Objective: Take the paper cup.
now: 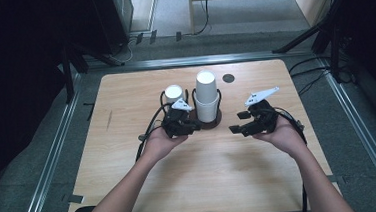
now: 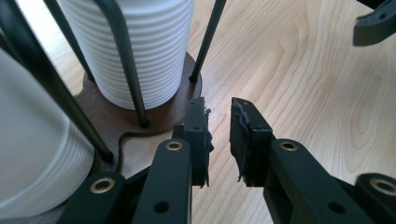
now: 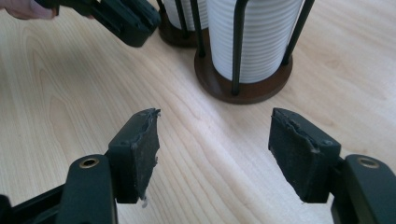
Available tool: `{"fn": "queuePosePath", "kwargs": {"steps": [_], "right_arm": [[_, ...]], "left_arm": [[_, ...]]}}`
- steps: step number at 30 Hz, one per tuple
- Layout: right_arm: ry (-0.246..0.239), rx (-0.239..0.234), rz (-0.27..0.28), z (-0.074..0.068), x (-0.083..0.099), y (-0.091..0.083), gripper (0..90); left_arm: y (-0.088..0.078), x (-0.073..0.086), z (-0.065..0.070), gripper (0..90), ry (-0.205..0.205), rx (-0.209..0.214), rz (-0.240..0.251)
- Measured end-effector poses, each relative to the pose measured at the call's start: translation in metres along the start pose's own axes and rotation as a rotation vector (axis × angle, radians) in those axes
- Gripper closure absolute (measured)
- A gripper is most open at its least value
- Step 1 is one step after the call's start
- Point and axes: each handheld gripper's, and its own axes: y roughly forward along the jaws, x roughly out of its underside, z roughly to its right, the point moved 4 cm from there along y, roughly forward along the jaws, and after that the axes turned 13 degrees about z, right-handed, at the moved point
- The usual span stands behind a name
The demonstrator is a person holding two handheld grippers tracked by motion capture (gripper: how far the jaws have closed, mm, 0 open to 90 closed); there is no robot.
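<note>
At table centre, two cup stacks (image 1: 206, 95) stand in a wire holder (image 1: 210, 122). Left gripper (image 1: 195, 127), jaws nearly closed on nothing, sits beside its base; right gripper (image 1: 237, 122), jaws parted and empty, faces it. Probably the approach step; next, close on a cup.

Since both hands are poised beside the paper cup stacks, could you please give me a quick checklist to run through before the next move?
1. Right tool open, nothing between its pads: ok.
2. Left tool jaws narrow, nothing between them: ok.
3. Tall cup stack upright in its wire holder: ok.
4. Short cup stack upright: ok.
5. Table bare between tools and holder: ok.
6. Whether the top cup sits loose: cannot tell.
</note>
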Motion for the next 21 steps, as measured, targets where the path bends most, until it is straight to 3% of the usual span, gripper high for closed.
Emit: {"fn": "queuePosePath", "kwargs": {"steps": [5, 13, 21], "right_arm": [[-0.006, -0.019, 0.022, 0.003, -0.018, -0.003, 31.7], [-0.001, -0.014, 0.032, 0.011, -0.045, -0.005, 27.4], [-0.036, 0.007, 0.047, 0.02, -0.078, -0.007, 26.3]], "left_arm": [[0.002, -0.011, -0.002, 80.0, -0.007, -0.014, 0.009], [0.007, -0.027, -0.001, 86.2, -0.007, -0.035, 0.026], [0.012, -0.035, -0.008, 89.3, -0.024, -0.044, 0.043]]}}
